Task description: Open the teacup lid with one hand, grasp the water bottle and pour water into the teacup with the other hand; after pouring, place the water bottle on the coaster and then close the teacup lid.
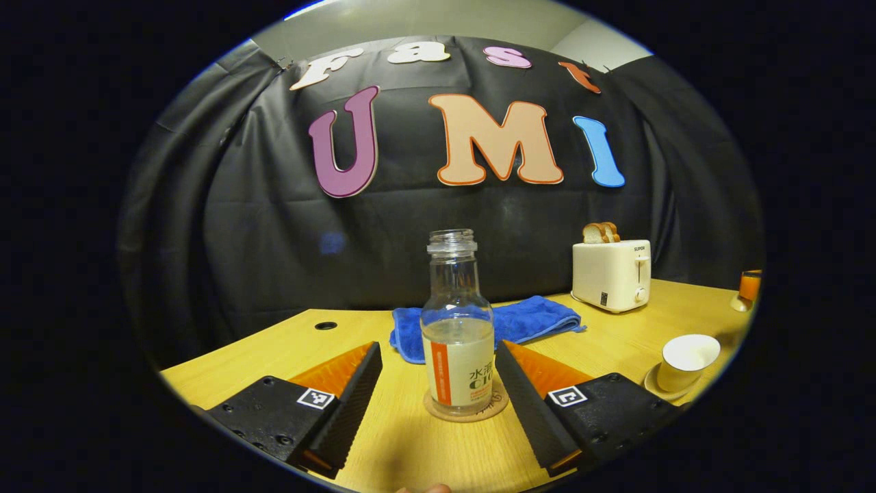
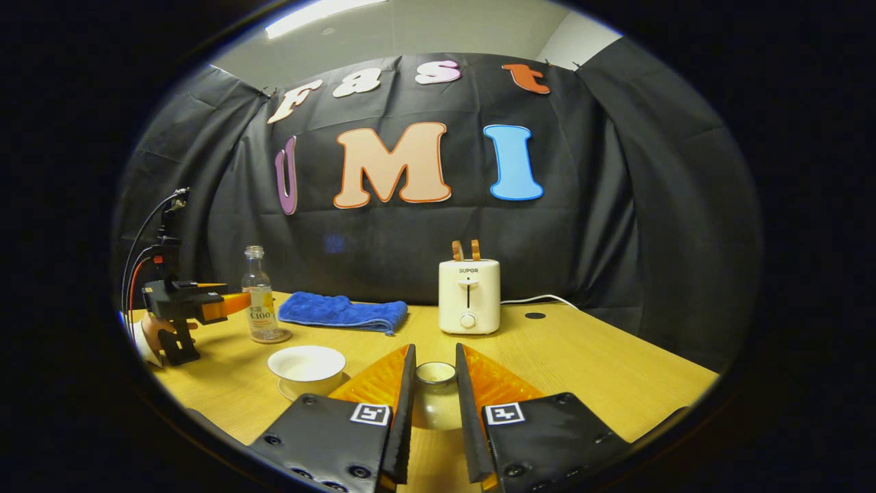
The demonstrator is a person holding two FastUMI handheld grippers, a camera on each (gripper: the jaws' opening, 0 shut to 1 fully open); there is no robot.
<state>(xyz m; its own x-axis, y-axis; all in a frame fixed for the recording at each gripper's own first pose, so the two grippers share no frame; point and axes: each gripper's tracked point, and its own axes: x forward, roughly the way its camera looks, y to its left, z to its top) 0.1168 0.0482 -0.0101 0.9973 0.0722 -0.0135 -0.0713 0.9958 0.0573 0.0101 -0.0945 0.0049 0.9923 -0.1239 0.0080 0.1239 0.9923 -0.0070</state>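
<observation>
Tabletop [image 1: 383,438], water bottle [image 1: 457,342] upright

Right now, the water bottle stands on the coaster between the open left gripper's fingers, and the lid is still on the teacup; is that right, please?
Not quite: the teacup is open, and its lid is held between the right gripper's fingers, as the right gripper view shows. The rest holds: the water bottle stands on the coaster between the open left gripper's fingers.

One water bottle [image 1: 457,335], one coaster [image 1: 466,409], one teacup [image 2: 306,366], one lid [image 2: 436,397], one toaster [image 2: 469,295], one blue towel [image 2: 342,311], two bread slices [image 1: 601,233].
</observation>
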